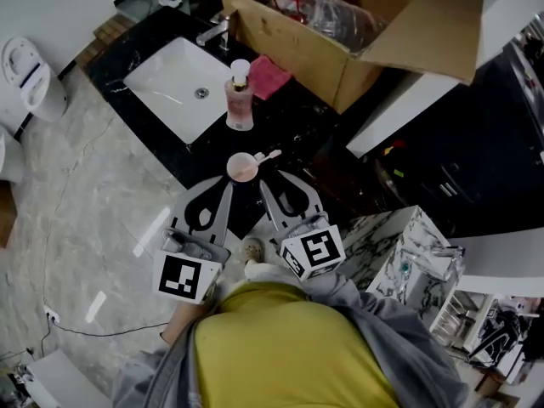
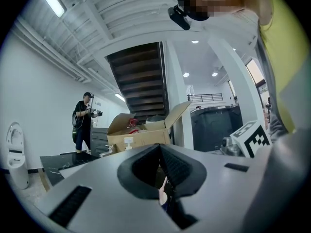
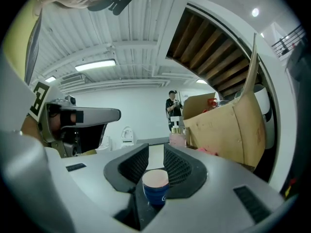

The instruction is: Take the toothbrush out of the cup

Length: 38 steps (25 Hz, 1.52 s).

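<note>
A small blue cup (image 1: 242, 167) with a pink inside stands on the black counter (image 1: 293, 117), near its front edge. A white toothbrush (image 1: 269, 155) leans out of the cup to the right. My left gripper (image 1: 226, 185) hangs just short of the cup on its left, with its jaws met at the tips. My right gripper (image 1: 278, 178) is just right of the cup, open. In the right gripper view the cup (image 3: 155, 184) shows low between the parted jaws of the right gripper (image 3: 155, 152). In the left gripper view the left gripper (image 2: 159, 149) looks shut, and something pale shows low in its gap.
A white sink (image 1: 174, 83) with a faucet (image 1: 214, 32) is set in the counter. A pink soap bottle (image 1: 240, 100) and a pink cloth (image 1: 268, 76) stand behind the cup. An open cardboard box (image 1: 340, 49) fills the back. A toilet (image 1: 25, 75) is far left. A person (image 2: 82, 120) stands far off.
</note>
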### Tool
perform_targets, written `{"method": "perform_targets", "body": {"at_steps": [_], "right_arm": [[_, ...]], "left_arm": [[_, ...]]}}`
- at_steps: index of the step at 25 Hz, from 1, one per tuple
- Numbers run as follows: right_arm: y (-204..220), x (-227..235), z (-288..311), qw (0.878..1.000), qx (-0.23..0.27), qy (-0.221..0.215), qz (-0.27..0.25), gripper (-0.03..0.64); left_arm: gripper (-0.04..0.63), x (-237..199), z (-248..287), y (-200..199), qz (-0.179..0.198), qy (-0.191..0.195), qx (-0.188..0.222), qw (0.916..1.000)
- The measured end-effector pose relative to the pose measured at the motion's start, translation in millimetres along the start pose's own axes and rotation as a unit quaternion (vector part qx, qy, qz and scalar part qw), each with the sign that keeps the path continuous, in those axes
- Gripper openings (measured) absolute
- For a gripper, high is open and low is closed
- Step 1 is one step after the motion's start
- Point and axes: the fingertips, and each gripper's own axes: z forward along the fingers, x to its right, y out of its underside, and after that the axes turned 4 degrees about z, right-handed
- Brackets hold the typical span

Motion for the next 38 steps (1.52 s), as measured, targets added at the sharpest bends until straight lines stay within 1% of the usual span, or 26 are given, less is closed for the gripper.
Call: {"method": "perform_targets", "body": {"at_steps": [5,12,14,18,27,29,30,32,38], "right_arm": [[26.6,20.0,17.0,0.999,-0.027,0.002,0.033,0.107],[56.4,38.8,30.2,0.996,-0.054,0.015,0.069,0.109],[61.0,41.9,33.7,0.995,-0.053,0.016,0.088,0.109],[69.3,45.7,42.8,0.988,-0.054,0.019,0.144,0.114],[71.2,50.9,58.6,0.974,-0.029,0.039,0.223,0.109],[70.4,53.2,59.4,0.97,-0.019,0.047,0.238,0.093],[69.4,54.4,59.2,0.968,-0.013,0.051,0.244,0.074],[66.4,56.0,58.9,0.966,-0.003,0.056,0.252,0.034],[45.4,55.2,62.2,0.968,0.014,0.048,0.246,0.031]], "left_arm": [[0.002,-8.2,19.1,9.0,0.001,0.0,-0.01,1.0],[0.002,-18.4,28.4,18.1,-0.001,0.001,-0.021,0.9998],[0.002,-19.8,30.6,17.4,0.0,0.005,-0.019,0.9998],[0.002,-23.6,34.0,13.6,0.0,0.017,-0.021,0.9996],[0.002,-39.1,40.1,12.4,-0.003,0.041,-0.034,0.9986],[0.002,-40.5,42.0,13.3,-0.002,0.047,-0.036,0.9983],[0.002,-41.3,43.1,13.3,-0.002,0.05,-0.035,0.9981],[0.002,-42.3,44.8,12.7,-0.001,0.055,-0.034,0.9979],[0.002,-44.4,47.7,10.3,0.002,0.067,-0.029,0.9973]]}}
